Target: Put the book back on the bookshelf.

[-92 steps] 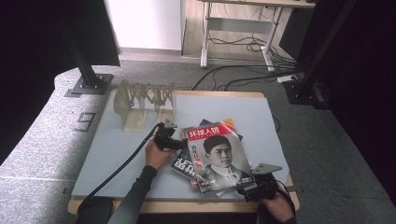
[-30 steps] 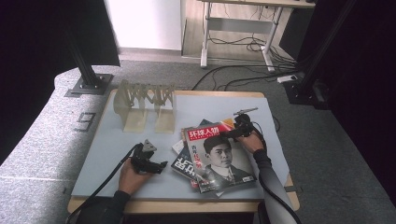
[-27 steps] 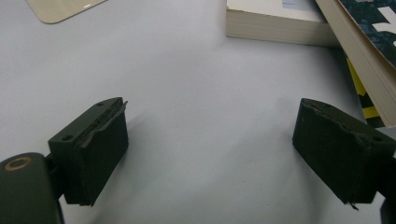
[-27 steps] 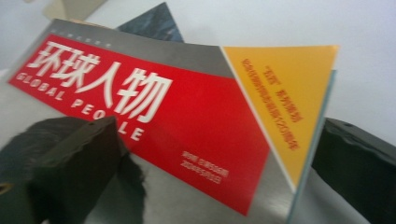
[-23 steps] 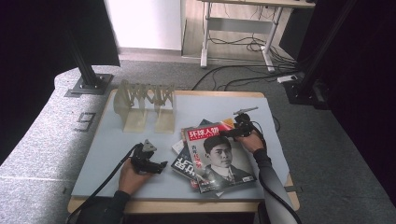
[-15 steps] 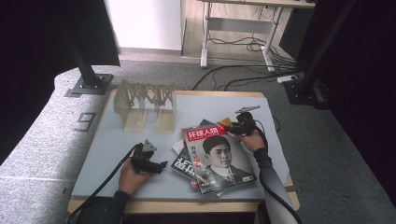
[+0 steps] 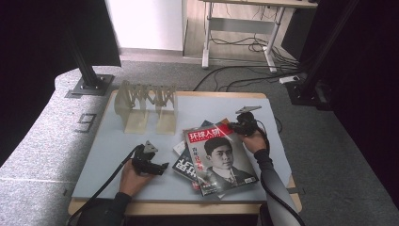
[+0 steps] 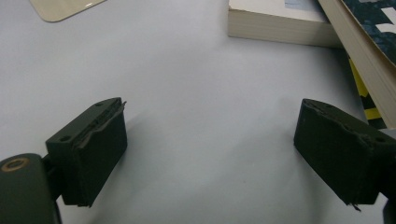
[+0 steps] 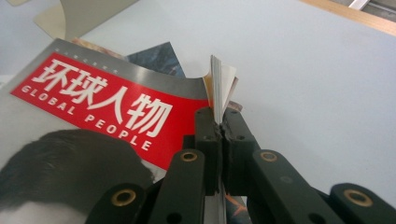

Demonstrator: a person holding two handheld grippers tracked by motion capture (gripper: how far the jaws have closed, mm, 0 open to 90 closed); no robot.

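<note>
On the pale table [image 7: 113, 155], right gripper [image 9: 220, 122] had just closed on the magazine [image 7: 221, 157] corner; next move probably needed a careful lift. Left gripper [image 8: 212, 154] stood apart, empty.

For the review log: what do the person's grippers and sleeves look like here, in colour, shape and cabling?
Both grippers are black. The left gripper trails a black cable toward the table's near edge and carries a small grey plate on top; its fingers are blocky black pads with worn edges. The right gripper bears a grey three-cornered plate, and its linkage arms show brass-coloured pivots. Both forearms wear dark grey sleeves.
</note>
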